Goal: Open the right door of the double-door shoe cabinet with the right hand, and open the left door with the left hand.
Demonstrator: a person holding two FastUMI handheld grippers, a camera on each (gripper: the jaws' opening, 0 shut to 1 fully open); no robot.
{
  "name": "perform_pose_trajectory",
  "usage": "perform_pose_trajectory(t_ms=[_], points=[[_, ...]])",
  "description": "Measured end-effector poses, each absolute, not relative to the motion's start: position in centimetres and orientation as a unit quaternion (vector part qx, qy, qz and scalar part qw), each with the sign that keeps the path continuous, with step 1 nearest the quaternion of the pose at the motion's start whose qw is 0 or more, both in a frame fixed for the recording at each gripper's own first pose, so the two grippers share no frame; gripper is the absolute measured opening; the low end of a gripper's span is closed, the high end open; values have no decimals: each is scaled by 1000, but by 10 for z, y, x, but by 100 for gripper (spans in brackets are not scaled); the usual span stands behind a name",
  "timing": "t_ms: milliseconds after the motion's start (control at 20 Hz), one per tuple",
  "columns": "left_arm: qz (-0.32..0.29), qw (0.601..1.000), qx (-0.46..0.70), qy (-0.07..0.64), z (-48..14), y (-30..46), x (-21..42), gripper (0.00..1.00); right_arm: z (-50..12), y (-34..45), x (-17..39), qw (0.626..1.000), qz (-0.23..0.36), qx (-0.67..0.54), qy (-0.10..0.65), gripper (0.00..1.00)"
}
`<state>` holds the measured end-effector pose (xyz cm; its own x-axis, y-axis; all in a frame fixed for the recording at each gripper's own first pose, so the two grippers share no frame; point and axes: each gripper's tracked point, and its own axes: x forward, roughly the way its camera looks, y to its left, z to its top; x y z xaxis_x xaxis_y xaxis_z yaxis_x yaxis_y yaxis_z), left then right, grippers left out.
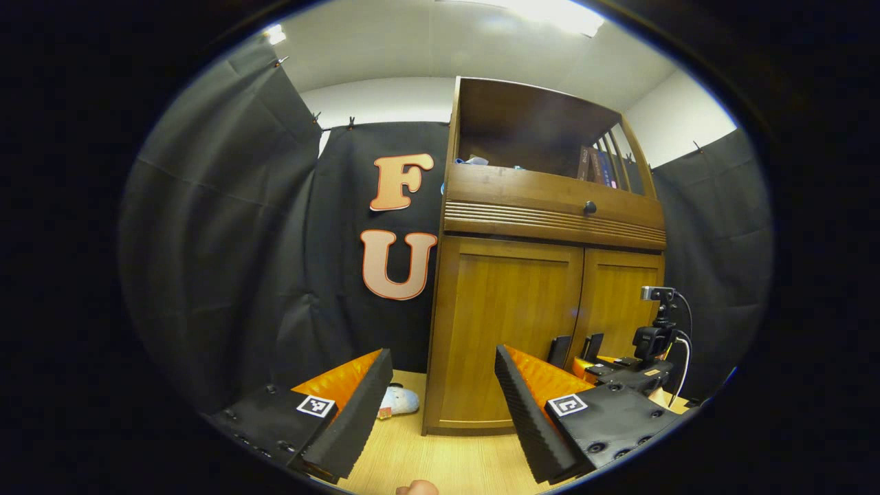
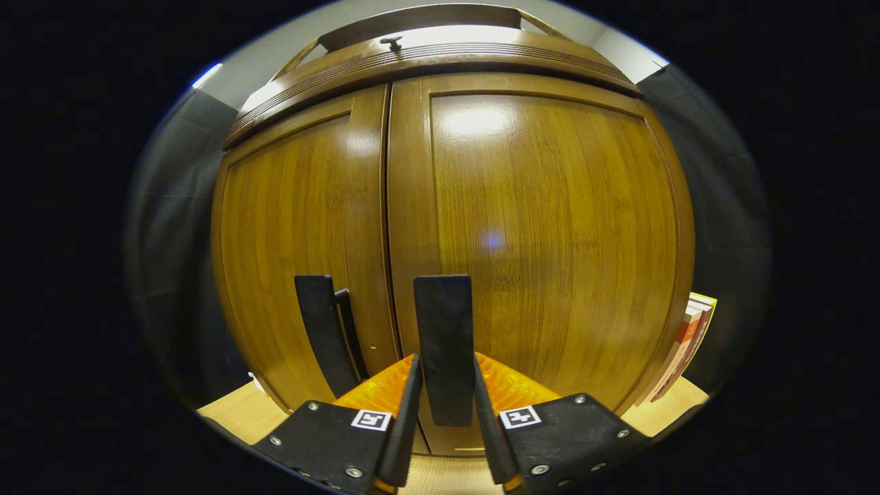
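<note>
Black cloth is hanging behind the wooden shoe cabinet (image 1: 543,275), which is standing upright on a pale wood floor (image 1: 426,454). We are seeing its two tall doors meeting at a vertical seam, both sitting flush and closed. In the right gripper view we are looking at the right door (image 2: 550,234) close up, its grain running up and down, with a black upright handle (image 2: 443,344) on it; the left door (image 2: 295,234) is carrying its own black handle (image 2: 323,330). The right tool (image 2: 443,419) is sitting with its two fingers close on either side of the right door's handle, and we are judging them to be pressing on it. The left tool (image 1: 440,405) is hanging wide apart, holding nothing, well back from the cabinet. Something small and pale (image 1: 399,400) on the floor beside the cabinet is half hidden behind a finger. Books (image 2: 687,344) are getting cut off at the right edge.
</note>
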<state>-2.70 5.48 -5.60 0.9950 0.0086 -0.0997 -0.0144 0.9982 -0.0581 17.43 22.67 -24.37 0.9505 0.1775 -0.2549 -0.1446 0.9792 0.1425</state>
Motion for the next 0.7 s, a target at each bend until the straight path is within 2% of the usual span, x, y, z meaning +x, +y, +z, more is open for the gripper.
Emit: perform_pose_trajectory(t_ms=[100, 150, 300, 350, 400, 450, 700], points=[[11, 998, -29, 50, -56, 59, -27, 97, -246, 227, 174, 985, 86, 60, 135, 30], [12, 998, -26, 47, -55, 59, -29, 97, -246, 227, 172, 984, 87, 62, 139, 34], [10, 999, -25, 46, -54, 58, -34, 98, -244, 225, 164, 984, 90, 65, 143, 24], [8, 999, -27, 47, -55, 57, -37, 96, -243, 223, 160, 984, 91, 63, 140, 28], [7, 999, -26, 46, -54, 58, -40, 97, -241, 222, 154, 984, 91, 63, 138, 24], [7, 999, -23, 45, -53, 58, -43, 96, -240, 219, 145, 984, 91, 64, 138, 28], [5, 999, -17, 48, -53, 56, -56, 97, -234, 203, 105, 982, 102, 69, 143, 25]])
